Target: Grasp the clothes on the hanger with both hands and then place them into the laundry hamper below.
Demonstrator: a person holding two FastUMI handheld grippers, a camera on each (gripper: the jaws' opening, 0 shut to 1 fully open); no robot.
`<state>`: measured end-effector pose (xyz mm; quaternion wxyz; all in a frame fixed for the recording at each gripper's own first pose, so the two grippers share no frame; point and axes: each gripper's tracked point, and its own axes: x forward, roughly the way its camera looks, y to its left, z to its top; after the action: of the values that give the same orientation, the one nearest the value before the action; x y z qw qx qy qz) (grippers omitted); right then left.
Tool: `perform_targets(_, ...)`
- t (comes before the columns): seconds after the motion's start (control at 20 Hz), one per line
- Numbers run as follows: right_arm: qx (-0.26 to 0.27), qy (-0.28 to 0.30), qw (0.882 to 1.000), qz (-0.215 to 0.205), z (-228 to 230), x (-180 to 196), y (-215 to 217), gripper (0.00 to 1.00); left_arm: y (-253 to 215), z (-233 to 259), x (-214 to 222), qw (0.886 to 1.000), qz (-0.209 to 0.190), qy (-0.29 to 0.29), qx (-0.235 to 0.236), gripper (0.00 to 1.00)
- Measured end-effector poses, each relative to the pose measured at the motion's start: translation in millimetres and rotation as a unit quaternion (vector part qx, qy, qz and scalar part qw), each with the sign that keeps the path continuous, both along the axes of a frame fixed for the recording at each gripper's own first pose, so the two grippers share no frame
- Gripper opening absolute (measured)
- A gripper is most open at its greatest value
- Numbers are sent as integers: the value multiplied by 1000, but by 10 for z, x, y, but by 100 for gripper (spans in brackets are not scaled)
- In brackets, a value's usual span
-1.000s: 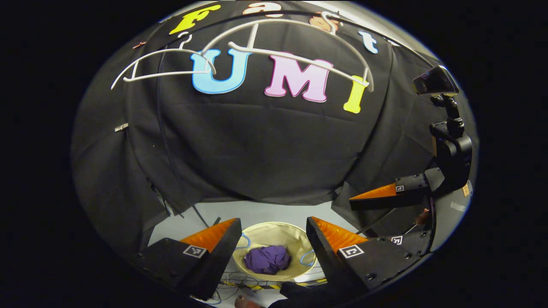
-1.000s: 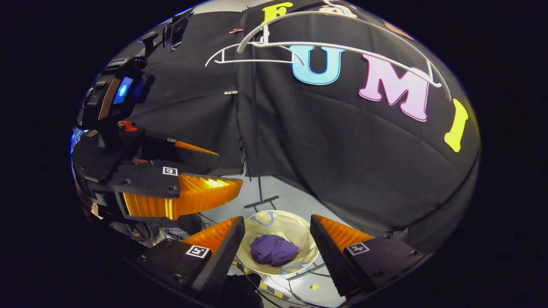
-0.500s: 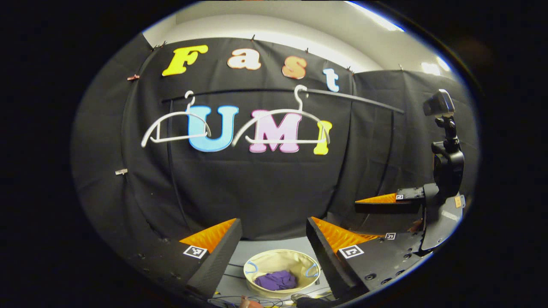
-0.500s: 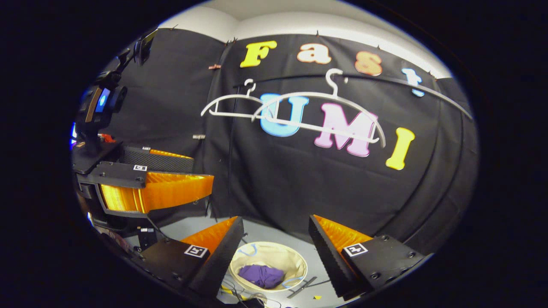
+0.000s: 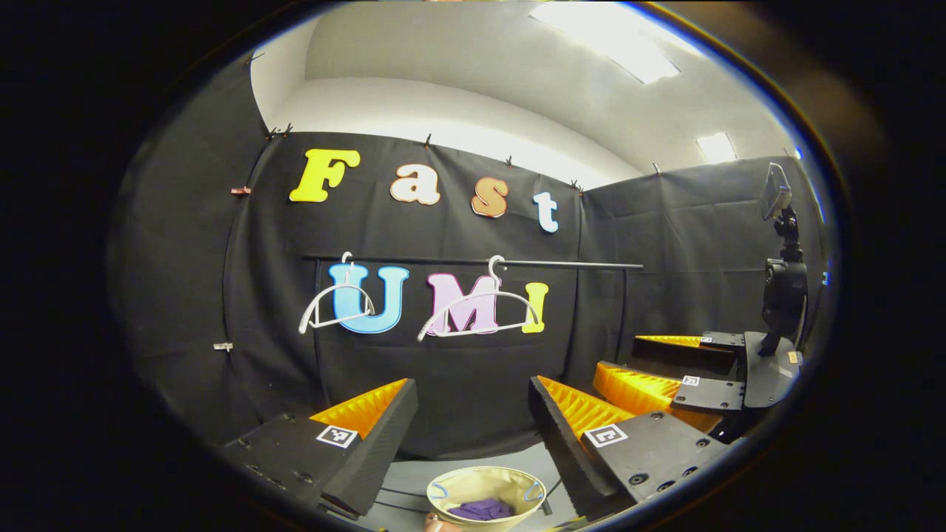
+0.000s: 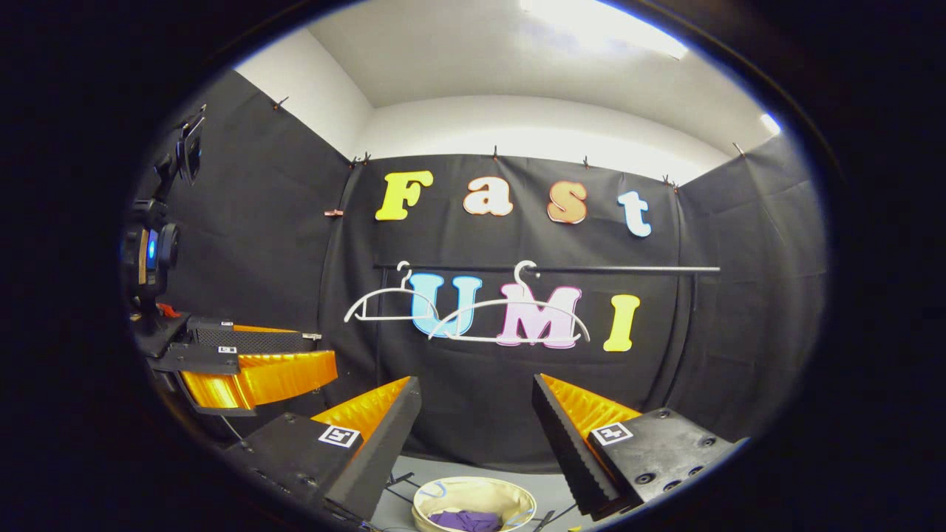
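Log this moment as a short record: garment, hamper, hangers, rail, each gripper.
garment: purple clothes crumpled inside the hamper
hamper: cream round laundry hamper on the floor, below the rail
hangers: two white hangers on the rail, both bare
rail: black clothes rail in front of the cloth wall
left gripper: open, holding nothing
right gripper: open, holding nothing
task state: clothes look placed

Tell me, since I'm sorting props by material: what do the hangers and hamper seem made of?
Hangers: probably plastic, white and smooth, with thin moulded-looking arms. Hamper: likely fabric, matte cream, with a soft rounded wall and blue loop handles.
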<state>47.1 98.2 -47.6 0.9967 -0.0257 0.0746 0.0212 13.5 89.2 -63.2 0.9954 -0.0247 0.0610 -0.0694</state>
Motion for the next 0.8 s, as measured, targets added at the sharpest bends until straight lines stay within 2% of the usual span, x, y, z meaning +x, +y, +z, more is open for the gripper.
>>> perform_targets(0.2,14,-15,1000,11,109,-169,119,96,17,245,-72,999,13,-33,-3,96)
perform_targets(0.4,26,-22,999,3,192,-274,-9,98,-102,267,-90,999,19,-36,-1,93)
perform_targets(0.55,20,-18,1000,-2,210,-359,-136,97,-191,227,-124,999,25,-27,-3,95)
perform_targets(0.8,17,-23,1000,11,222,-379,-117,95,-353,234,-174,999,32,-22,-1,95)
